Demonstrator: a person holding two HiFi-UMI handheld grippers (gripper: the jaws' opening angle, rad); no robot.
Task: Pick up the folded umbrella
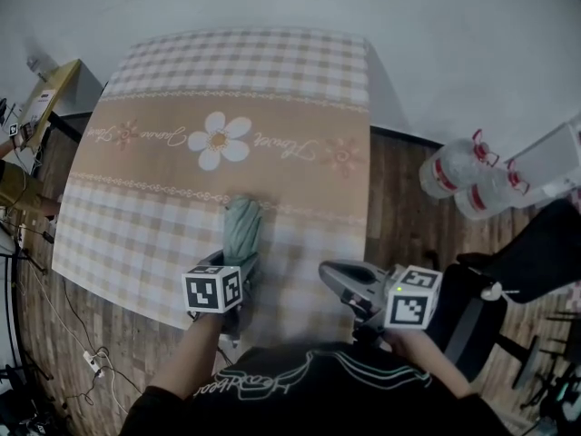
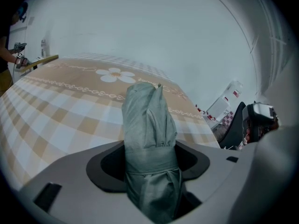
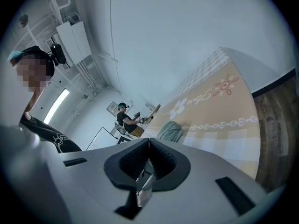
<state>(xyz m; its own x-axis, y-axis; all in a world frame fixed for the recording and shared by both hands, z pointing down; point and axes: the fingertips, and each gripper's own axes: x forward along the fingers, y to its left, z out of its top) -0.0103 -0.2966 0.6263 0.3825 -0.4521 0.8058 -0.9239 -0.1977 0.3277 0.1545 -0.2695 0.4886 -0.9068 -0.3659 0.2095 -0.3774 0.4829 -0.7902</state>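
The folded umbrella (image 1: 242, 227), grey-green fabric with a strap round it, lies on the checked tablecloth (image 1: 272, 80) near the front edge, pointing away from me. My left gripper (image 1: 239, 267) points steeply down over its near end. In the left gripper view the umbrella (image 2: 147, 118) fills the gap of that gripper (image 2: 148, 149), with a dark pad against each side. It still rests on the cloth. My right gripper (image 1: 338, 280) hovers to the right of it near the table's edge. There the right gripper (image 3: 148, 141) is shut, its pads meeting on nothing, and the umbrella (image 3: 169, 130) lies beyond.
Two large water bottles (image 1: 454, 175) lie on the wooden floor at the right, beside a black chair (image 1: 531, 252). A power strip and cables (image 1: 91, 361) lie at the lower left. Another person (image 3: 125, 120) stands past the table's far left end by a wooden board (image 1: 50, 94).
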